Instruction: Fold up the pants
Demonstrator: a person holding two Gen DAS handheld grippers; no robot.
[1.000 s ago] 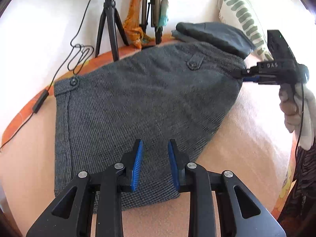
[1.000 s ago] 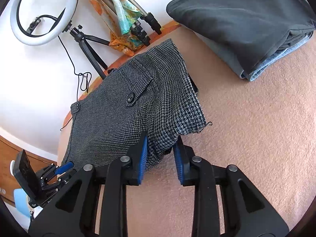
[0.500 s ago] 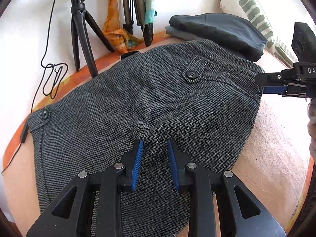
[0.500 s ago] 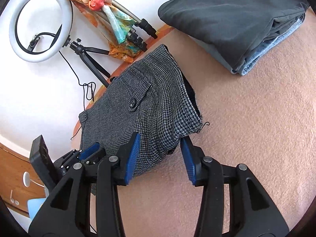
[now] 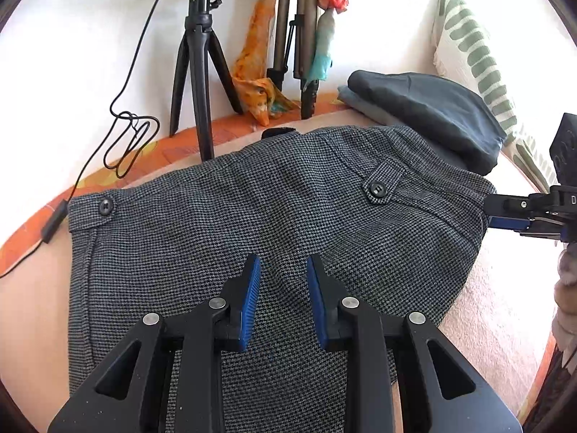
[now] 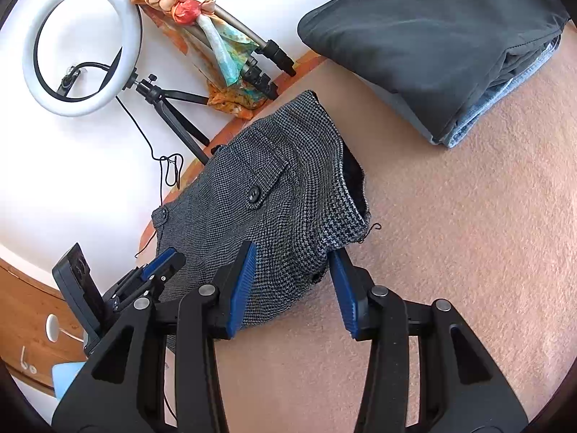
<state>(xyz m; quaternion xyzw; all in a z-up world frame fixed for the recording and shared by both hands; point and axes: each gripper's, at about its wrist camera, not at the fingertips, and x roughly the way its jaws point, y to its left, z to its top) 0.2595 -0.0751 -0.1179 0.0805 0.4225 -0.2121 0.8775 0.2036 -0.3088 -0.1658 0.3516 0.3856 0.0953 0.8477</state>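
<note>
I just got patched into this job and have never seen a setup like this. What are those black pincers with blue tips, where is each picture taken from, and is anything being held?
There is no robot: a person holds two hand-held grippers, each with a camera looking along its fingers. One view shows the left gripper over the grey checked pants, which lie on a pinkish blanket, jaws narrowly apart and gripping nothing. The other shows the right gripper; its jaws have just been opening, a corner of the pants lying loose between them. Folded dark clothes sit behind.
</note>
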